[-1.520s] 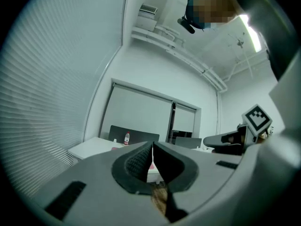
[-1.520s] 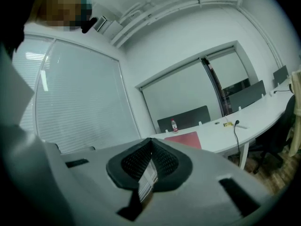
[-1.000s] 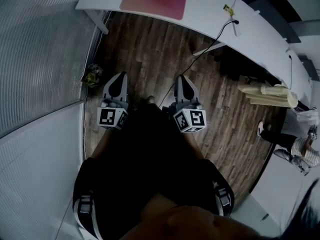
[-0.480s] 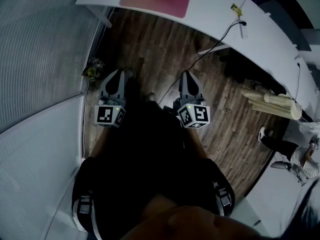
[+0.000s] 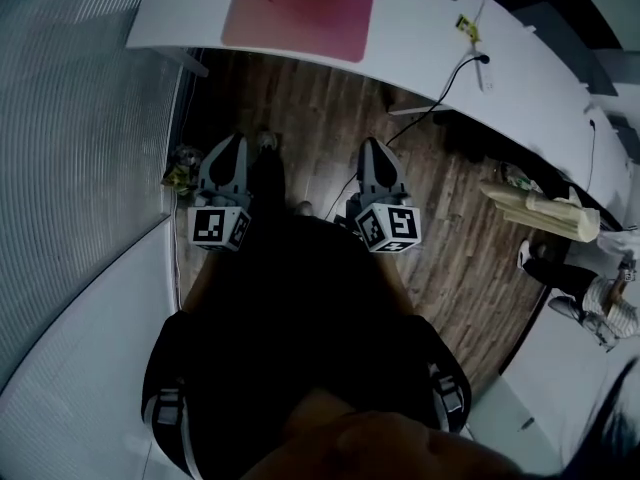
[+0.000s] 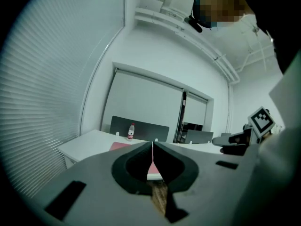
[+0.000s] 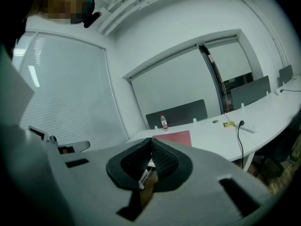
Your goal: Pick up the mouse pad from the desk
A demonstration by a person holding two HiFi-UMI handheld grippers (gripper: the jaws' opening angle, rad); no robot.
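The red mouse pad (image 5: 300, 10) is laid flat on the white desk (image 5: 430, 28), near its left end, and nothing is touching it. A small bottle (image 7: 163, 122) is seen standing behind the pad. A black cable (image 5: 440, 88) is hung from the desk down to the wooden floor (image 5: 310, 98). The left gripper (image 5: 231, 143) and the right gripper (image 5: 371, 148) are held side by side over the floor, well apart from the pad. Both sets of jaws are squeezed together, and nothing is held in them.
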